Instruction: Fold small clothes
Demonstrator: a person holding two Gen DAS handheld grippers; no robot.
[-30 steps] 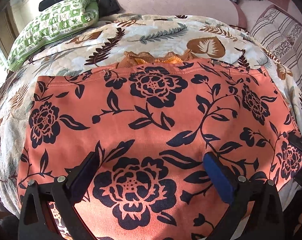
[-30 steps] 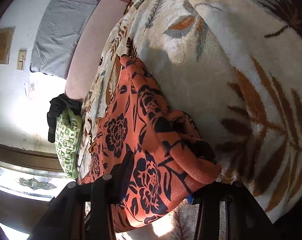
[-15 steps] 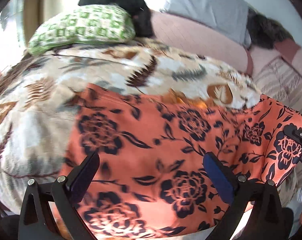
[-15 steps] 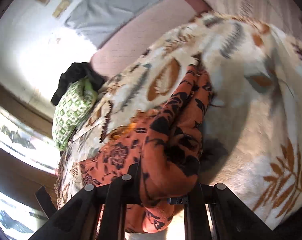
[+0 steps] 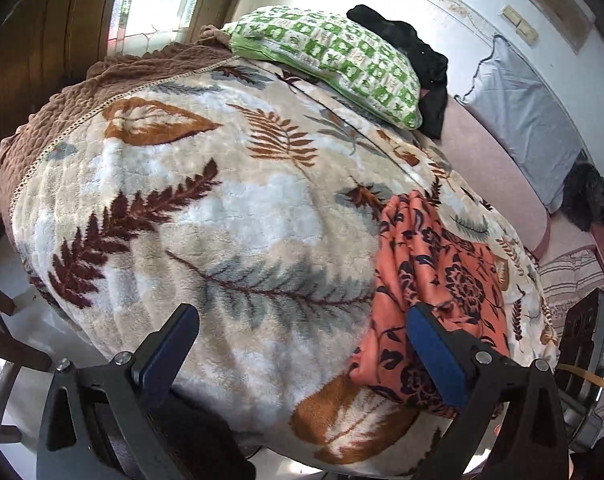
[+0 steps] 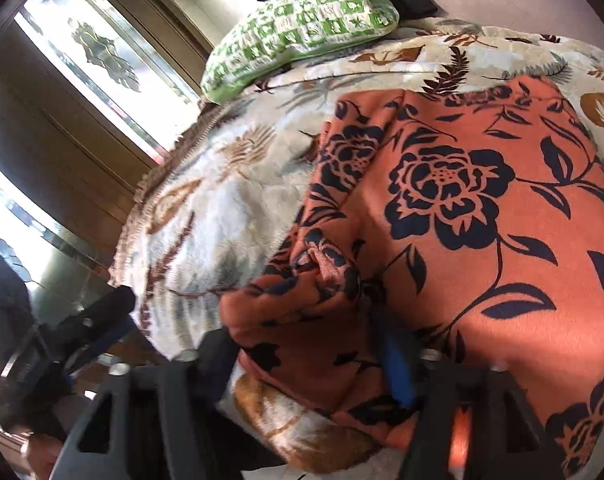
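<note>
Fabric of the orange floral garment is pinched by the right gripper, the left gripper spread empty; edges should be aligned before release.

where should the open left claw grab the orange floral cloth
Take the bunched near edge of the cloth, coming from its left side over the blanket. The folds stand proud there and the left claw gapes beside them.

Left hand-held gripper agape; right seemingly clamped.
</note>
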